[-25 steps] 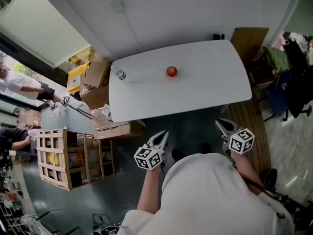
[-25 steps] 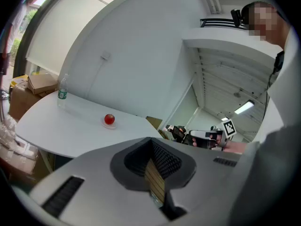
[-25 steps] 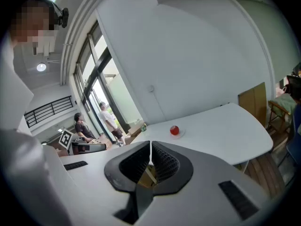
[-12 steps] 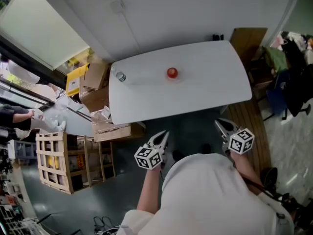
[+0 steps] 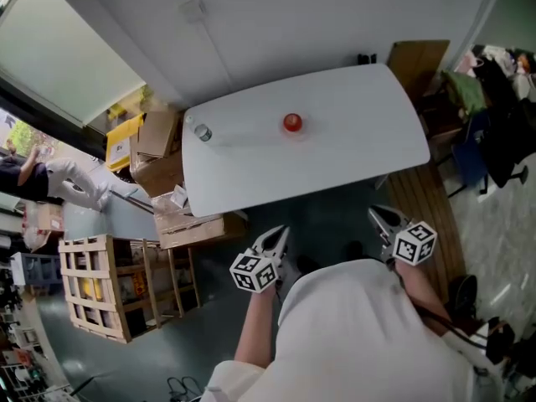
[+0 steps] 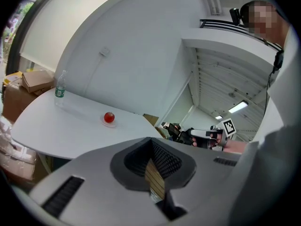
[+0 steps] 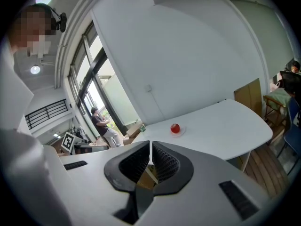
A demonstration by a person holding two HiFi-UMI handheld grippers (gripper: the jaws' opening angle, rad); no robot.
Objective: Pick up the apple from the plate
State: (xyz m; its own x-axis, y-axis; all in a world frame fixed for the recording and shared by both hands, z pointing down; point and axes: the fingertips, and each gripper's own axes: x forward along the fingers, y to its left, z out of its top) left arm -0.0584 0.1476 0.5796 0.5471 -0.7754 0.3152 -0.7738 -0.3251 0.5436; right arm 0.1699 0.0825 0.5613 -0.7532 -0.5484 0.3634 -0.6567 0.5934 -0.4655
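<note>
A small red apple [image 5: 291, 122] sits on a clear plate [image 5: 292, 131] near the far middle of the white table [image 5: 352, 149]. The left gripper view shows the apple [image 6: 109, 117] far ahead, and the right gripper view has the apple [image 7: 175, 128] far ahead too. Both grippers hang below the table's near edge, well short of the apple. My left gripper [image 5: 277, 234] is shut with nothing in it. My right gripper [image 5: 378, 213] is also shut and empty.
A water bottle [image 5: 202, 132] stands at the table's far left corner. Cardboard boxes [image 5: 159, 145] and a wooden crate [image 5: 96, 287] stand left of the table. A chair with clothes [image 5: 490, 115] is at the right. A person [image 5: 50, 178] walks outside at the left.
The view has shifted slightly, so the table sits a little higher and further left. The person outside has moved. Both grippers stay shut, almost where they were.
</note>
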